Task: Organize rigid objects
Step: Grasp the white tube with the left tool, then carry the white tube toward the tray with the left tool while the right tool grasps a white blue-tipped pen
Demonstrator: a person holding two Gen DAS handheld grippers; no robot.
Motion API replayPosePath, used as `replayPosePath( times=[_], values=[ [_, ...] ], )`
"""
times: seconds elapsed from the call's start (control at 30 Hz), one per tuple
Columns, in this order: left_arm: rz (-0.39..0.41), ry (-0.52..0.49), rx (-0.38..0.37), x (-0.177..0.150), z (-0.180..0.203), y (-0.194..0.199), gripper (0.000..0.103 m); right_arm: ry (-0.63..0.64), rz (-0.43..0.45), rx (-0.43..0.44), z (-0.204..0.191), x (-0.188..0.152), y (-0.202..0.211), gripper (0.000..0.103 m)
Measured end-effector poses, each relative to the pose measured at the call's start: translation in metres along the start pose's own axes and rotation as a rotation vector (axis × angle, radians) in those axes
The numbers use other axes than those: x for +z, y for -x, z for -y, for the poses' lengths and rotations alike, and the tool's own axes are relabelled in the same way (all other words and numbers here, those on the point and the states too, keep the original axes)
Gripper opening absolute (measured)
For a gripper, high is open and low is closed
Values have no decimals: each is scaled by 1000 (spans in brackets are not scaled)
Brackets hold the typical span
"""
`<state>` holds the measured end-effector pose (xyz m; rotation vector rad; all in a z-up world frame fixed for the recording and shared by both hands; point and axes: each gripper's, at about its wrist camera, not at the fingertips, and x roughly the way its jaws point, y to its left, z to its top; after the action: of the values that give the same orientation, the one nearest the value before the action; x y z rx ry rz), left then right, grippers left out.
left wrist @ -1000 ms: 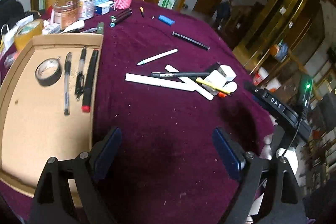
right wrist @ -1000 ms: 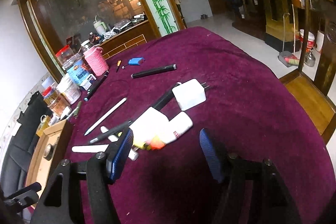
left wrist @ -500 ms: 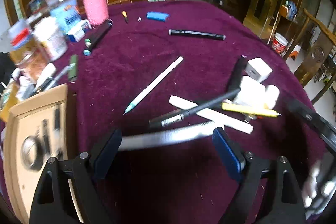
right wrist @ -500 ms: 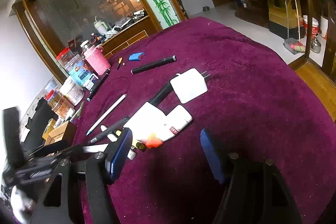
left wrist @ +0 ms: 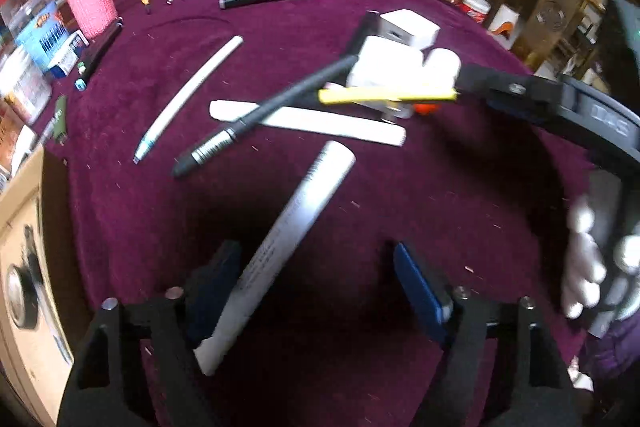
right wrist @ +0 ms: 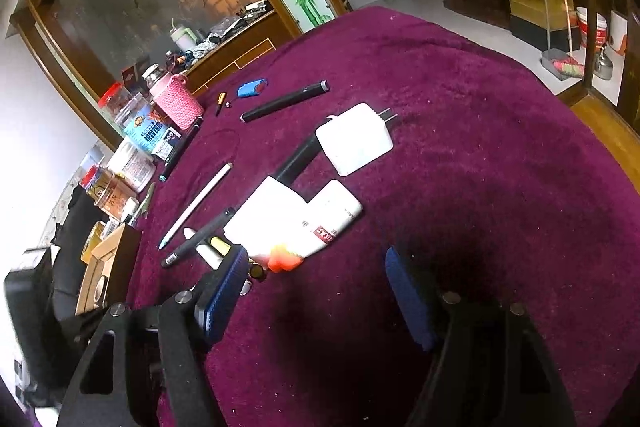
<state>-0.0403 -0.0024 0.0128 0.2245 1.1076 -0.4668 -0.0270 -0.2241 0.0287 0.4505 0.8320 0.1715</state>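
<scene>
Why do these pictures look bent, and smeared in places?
Both views curve straight edges near the rim, like a fisheye; left wrist view: the white marker and gloved hand look blurred; right wrist view: the white charger glares, with dark corners.

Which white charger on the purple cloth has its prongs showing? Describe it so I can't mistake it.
Start at the maroon tablecloth and find the white cluster at its middle. The square charger lies farthest from the right gripper. Unlike the white things beside it, two metal prongs stick out of one edge.

white pen (left wrist: 280, 251) slanted, purple cloth (left wrist: 460, 195)
</scene>
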Motion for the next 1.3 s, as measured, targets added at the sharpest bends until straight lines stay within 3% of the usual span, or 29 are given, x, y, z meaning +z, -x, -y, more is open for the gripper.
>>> replayPosePath(
  times=[0.1, 0.4, 0.5, 0.53, 0.67, 0.73, 0.97, 1.2, 1.3],
  values=[
    [14, -2, 37, 2, 2, 0, 56, -1, -5, -3, 0, -1, -2, 76],
    [94, 43, 99, 13, 7, -8, 51, -4, -3, -13, 0, -1, -2, 77],
    [101, 61, 98, 4, 5, 0, 19, -8, 11, -29, 0, -1, 0, 77],
    [103, 67, 79, 0, 4, 2, 15, -10, 14, -34, 1, -1, 0, 77],
    [108, 124, 30, -15, -2, 12, 14, -30, 17, -19, 5, 1, 1, 77],
    [122, 184, -41, -21, -7, 21, 14, -44, 10, -9, 8, 1, 0, 77],
    [274, 335, -177, -45, -20, 65, 14, 15, 4, -30, -3, -1, -2, 77],
    [393, 330, -233, -71, -27, 112, 14, -13, 0, -56, 2, -1, -4, 78],
    [437, 337, -249, -86, -35, 129, 14, 20, 57, -110, -5, -1, 6, 78]
  ],
)
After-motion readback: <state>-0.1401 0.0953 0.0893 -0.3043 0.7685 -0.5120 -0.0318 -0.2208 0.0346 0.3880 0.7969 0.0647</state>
